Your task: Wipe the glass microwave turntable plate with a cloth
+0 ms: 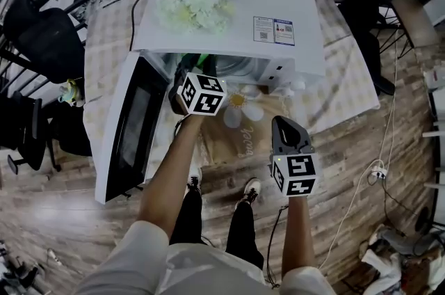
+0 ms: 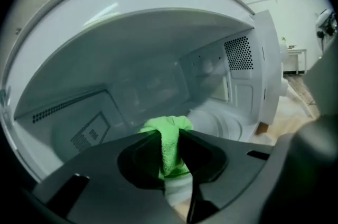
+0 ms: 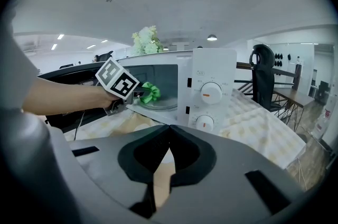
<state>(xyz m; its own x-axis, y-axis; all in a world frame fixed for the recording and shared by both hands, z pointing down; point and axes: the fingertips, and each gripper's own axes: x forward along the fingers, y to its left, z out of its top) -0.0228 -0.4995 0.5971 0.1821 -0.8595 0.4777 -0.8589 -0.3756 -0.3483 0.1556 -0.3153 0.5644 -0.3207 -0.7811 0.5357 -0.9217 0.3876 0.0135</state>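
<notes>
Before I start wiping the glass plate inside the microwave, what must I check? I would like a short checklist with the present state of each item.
1. Microwave door is swung open, so access is free: ok.
2. Left gripper fingers are shut on the green cloth: ok.
3. Glass turntable plate is in place inside, just beyond the cloth: ok.
4. Cloth is already in contact with the plate surface: cannot tell.
5. Right gripper is shut, empty and held back from the plate: ok.
</notes>
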